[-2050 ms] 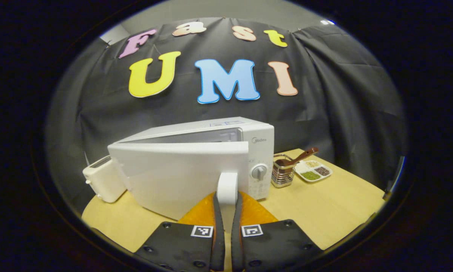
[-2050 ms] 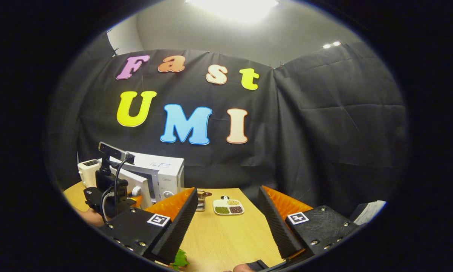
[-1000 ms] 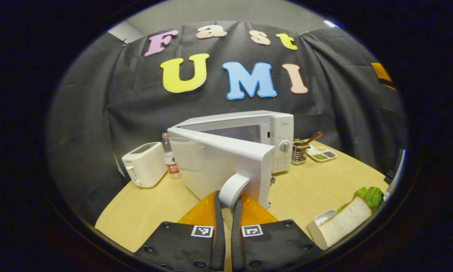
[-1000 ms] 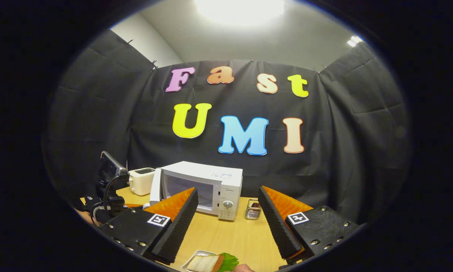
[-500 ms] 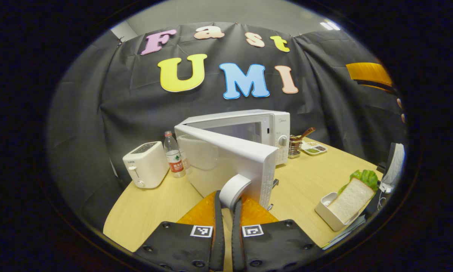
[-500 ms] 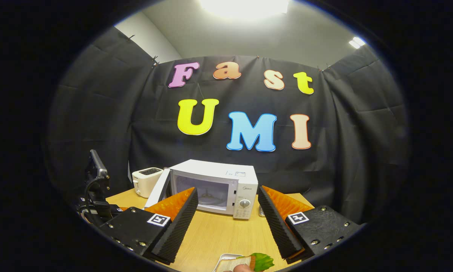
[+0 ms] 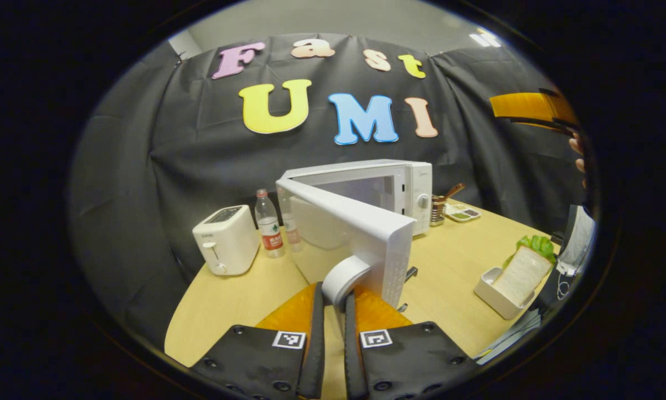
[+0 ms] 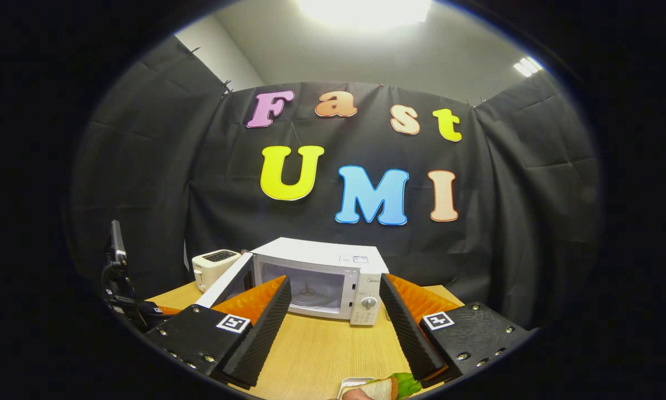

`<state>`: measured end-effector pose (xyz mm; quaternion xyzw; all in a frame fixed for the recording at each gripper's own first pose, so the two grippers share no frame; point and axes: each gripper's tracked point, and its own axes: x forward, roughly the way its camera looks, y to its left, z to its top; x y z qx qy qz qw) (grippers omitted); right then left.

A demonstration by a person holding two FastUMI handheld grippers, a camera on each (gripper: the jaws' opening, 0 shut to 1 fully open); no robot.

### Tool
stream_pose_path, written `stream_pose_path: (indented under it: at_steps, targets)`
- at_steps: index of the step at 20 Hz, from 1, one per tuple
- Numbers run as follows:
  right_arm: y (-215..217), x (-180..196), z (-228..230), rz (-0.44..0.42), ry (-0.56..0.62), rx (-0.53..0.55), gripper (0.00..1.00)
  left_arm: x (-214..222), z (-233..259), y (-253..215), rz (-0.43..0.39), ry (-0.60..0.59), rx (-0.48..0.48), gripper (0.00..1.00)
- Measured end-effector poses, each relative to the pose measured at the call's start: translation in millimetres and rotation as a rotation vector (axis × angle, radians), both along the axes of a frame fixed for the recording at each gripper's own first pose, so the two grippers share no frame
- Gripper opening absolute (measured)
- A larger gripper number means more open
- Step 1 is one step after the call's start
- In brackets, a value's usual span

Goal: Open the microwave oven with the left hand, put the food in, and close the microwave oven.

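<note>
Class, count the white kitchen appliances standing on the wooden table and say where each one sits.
2. The microwave oven stands at the back of the table, door swung open. The toaster sits left of it, beyond a bottle. Others may be hidden.

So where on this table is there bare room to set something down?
Bare table lies between the open microwave door and the sandwich tray, and in front of the toaster. The back is crowded: water bottle, utensil holder, seed dish.

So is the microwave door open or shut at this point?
Open: the door is swung wide off the microwave, baring the cavity; the left gripper clamps its handle.
</note>
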<state>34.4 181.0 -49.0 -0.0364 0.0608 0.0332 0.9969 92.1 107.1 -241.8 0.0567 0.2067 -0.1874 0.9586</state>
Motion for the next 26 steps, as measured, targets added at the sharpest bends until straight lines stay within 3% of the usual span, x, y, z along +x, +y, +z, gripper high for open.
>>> stream_pose_path:
  at_steps: [4, 5, 6, 11, 17, 22, 26]
  targets:
    - [-2, -2, 0, 0.025, 0.007, 0.020, 0.97, -4, -3, 46, 0.145, 0.025, 0.006, 0.25]
    - [-5, -3, 0, 0.035, 0.013, 0.023, 0.97, -7, -1, 55, 0.188, 0.020, 0.003, 0.37]
    - [-10, -3, -2, 0.042, 0.021, 0.026, 0.97, -9, 0, 62, 0.225, 0.012, -0.004, 0.42]
    - [-39, -4, -21, 0.074, 0.134, 0.088, 0.97, -32, 31, 91, 0.411, -0.041, -0.017, 1.00]
    - [-76, -14, -72, 0.094, 0.363, 0.241, 0.97, -59, 116, 97, 0.508, -0.198, 0.000, 0.98]
    - [-109, -29, -132, 0.062, 0.554, 0.342, 0.98, -63, 181, 71, 0.510, -0.311, -0.018, 0.99]
    - [-130, -40, -169, 0.034, 0.659, 0.347, 0.98, -70, 203, 49, 0.496, -0.353, -0.001, 0.99]
